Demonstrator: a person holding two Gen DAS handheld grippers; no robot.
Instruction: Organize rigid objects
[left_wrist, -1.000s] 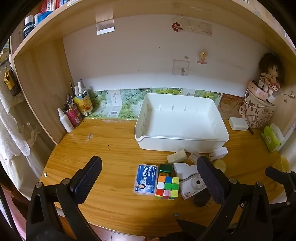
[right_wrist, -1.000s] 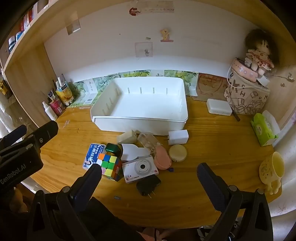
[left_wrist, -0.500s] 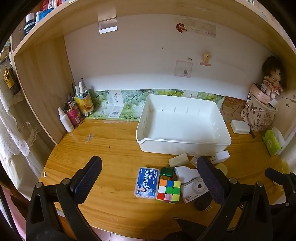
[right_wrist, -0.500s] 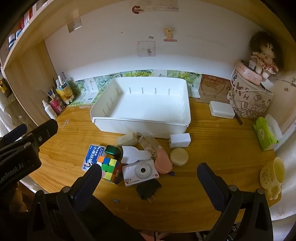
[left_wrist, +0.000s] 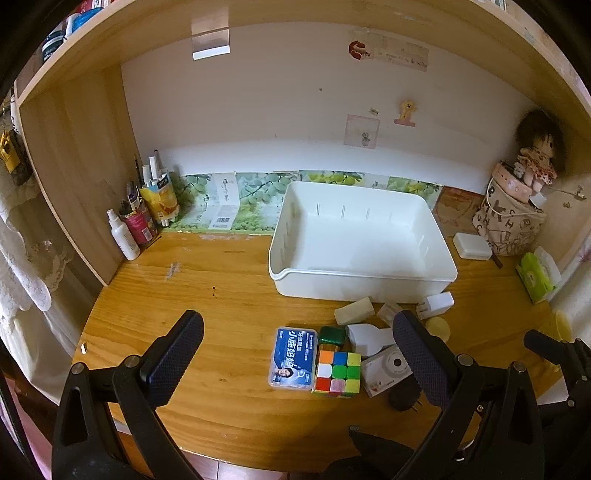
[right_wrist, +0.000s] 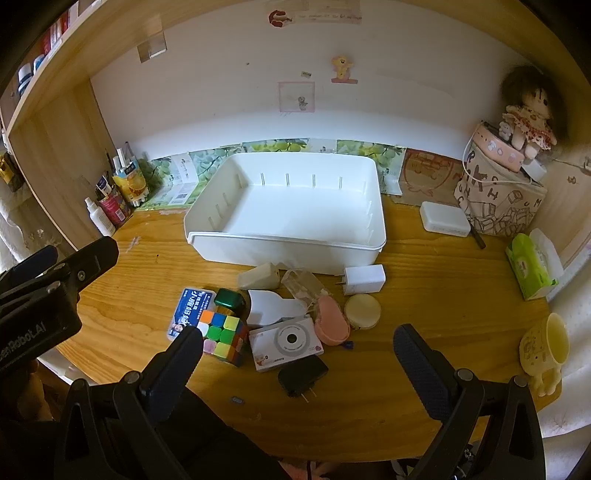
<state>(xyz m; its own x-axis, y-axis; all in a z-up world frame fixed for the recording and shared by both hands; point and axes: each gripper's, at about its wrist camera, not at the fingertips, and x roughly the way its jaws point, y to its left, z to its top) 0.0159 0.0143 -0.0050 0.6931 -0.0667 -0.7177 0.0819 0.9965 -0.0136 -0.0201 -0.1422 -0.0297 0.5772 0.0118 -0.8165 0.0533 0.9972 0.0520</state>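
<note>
In the left wrist view, the left gripper (left_wrist: 297, 347) hangs above the bench (left_wrist: 207, 295) with its jaws spread wide and nothing between them. A white bin (left_wrist: 364, 240) sits at about 1 o'clock from the gripper, and it is empty. The small things lie in a bunch on the bench, in front of the bin, at about 3 o'clock. There is a blue box (left_wrist: 293, 358), a color cube (left_wrist: 337, 373) touching it, a green block (left_wrist: 332, 335), a white camera (left_wrist: 386, 369) and a black plug (left_wrist: 404, 397).

In the right wrist view, the right gripper (right_wrist: 297, 347) also has its jaws spread wide and holds nothing. The same bunch sits right ahead at 12 o'clock, between the gripper and the bin. A pink case (right_wrist: 331, 320), a round tin (right_wrist: 362, 311) and a white charger (right_wrist: 364, 280) show here too. The left gripper shows at 9 o'clock.

Nothing is in the bin yet, so it looks like the sorting has not begun. All the small things are left to pick up.
</note>
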